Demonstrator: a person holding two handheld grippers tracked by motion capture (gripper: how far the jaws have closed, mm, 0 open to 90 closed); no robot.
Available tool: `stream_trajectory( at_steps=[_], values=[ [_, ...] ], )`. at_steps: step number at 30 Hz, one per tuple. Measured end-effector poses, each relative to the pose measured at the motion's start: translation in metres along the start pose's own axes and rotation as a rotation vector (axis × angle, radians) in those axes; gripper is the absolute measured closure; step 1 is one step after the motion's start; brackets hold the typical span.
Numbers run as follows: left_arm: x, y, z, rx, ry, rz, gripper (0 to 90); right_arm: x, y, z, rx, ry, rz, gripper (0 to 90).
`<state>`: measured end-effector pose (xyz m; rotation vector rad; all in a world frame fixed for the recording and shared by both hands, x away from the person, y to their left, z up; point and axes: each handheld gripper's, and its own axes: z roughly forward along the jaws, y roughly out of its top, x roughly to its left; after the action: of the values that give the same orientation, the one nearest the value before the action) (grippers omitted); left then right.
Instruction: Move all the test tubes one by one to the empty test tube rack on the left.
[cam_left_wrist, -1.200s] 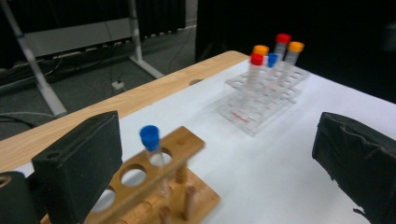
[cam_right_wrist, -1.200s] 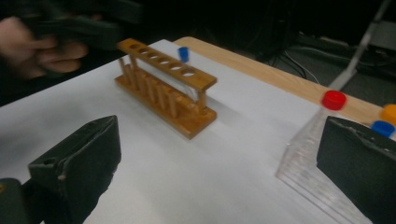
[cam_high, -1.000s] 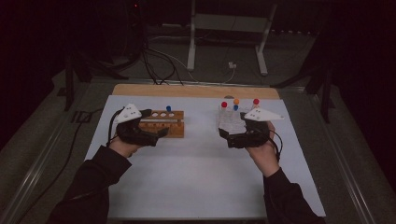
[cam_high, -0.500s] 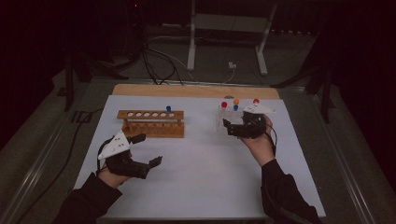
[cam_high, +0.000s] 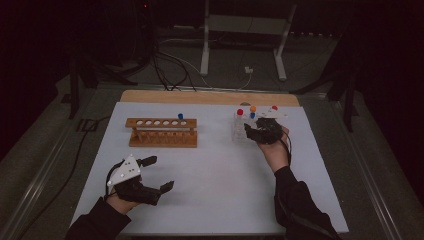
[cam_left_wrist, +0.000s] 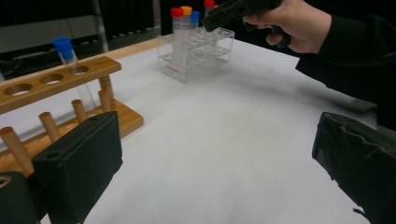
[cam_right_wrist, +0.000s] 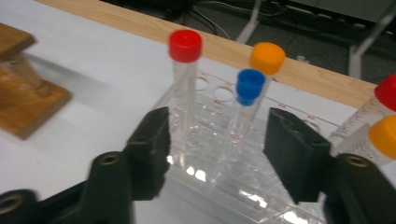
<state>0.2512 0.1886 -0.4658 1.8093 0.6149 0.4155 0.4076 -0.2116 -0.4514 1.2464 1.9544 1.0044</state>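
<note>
1. Wooden rack (cam_high: 161, 132), far left on the white sheet (cam_high: 220, 185): one blue-capped tube (cam_high: 180, 117) stands in its rightmost hole; the other holes are empty.
2. Clear rack (cam_right_wrist: 243, 154), far right: the remaining tubes wait here, among them a red-capped tube (cam_right_wrist: 185, 84), a second blue-capped one (cam_right_wrist: 246, 105) and an orange-capped one (cam_right_wrist: 266, 63).
3. Right gripper (cam_right_wrist: 217, 140): at the clear rack, jaws have just been closing, half-narrowed around the second blue-capped tube, pads not yet pressing.
4. Left gripper (cam_high: 152, 175): near left, jaws wide, empty.
5. Progress: early; most transfers remain.

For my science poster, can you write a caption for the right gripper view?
Right gripper, jaws just closing, nears a blue-capped tube in the clear rack.
</note>
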Motion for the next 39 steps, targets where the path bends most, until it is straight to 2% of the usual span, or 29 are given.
stream_trajectory(
  at_steps=[2, 5, 11, 19, 24, 29, 39],
  values=[
    [0.0, -0.002, 0.0, 0.005, 0.004, 0.002, 2.6, -0.001, 0.0, 0.004, 0.009, -0.007, 0.013, 48.7],
    [0.001, -0.003, 0.001, 0.01, 0.004, 0.003, 2.6, -0.005, 0.0, 0.01, 0.016, -0.009, 0.062, 54.2],
    [0.003, -0.001, 0.001, -0.003, 0.0, -0.003, 2.6, -0.006, 0.003, 0.02, 0.041, -0.055, 0.067, 59.3],
    [0.003, -0.002, 0.001, 0.008, -0.002, 0.0, 2.6, -0.007, 0.006, 0.031, 0.059, -0.067, 0.095, 66.3],
    [0.004, -0.002, 0.001, 0.008, 0.001, 0.0, 2.6, -0.006, 0.004, 0.035, 0.071, -0.086, 0.09, 75.5],
    [0.004, -0.002, 0.001, 0.009, 0.001, -0.002, 2.6, -0.008, 0.003, 0.037, 0.075, -0.084, 0.098, 76.8],
    [0.005, -0.002, 0.0, 0.006, 0.001, -0.008, 2.6, -0.006, 0.009, 0.03, 0.048, -0.094, 0.068, 77.6]
  ],
)
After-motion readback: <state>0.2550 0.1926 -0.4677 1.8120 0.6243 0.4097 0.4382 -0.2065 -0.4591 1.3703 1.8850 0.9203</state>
